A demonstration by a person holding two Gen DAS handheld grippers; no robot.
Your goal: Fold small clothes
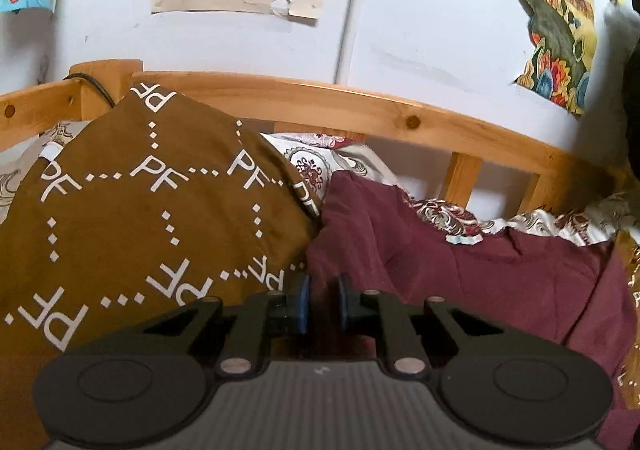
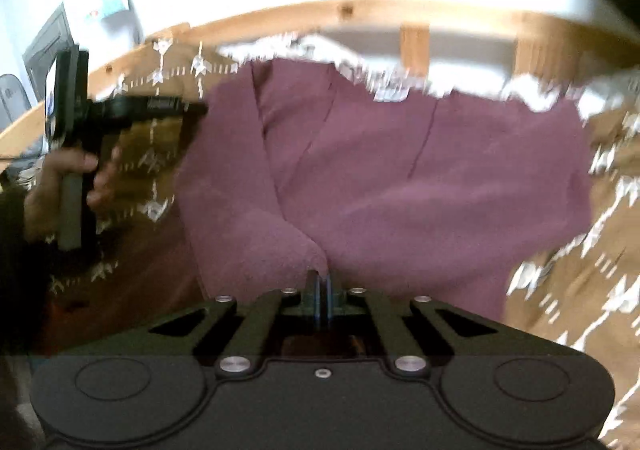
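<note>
Maroon garment (image 2: 380,169) pinched in left tongs (image 1: 323,304) and right tongs (image 2: 322,302).

Soft cloth, bare wood, matt plastic

The maroon garment (image 2: 400,169) is matt, slightly fuzzy cloth; the brown printed blanket (image 1: 132,217) smooth fabric; the bed rail (image 1: 360,97) knotty varnished wood; the left gripper (image 1: 322,306) matt black plastic.

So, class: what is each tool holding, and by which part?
Both hold the maroon garment: the right tool pinches a fold at its near edge, the left tool its left edge.
</note>
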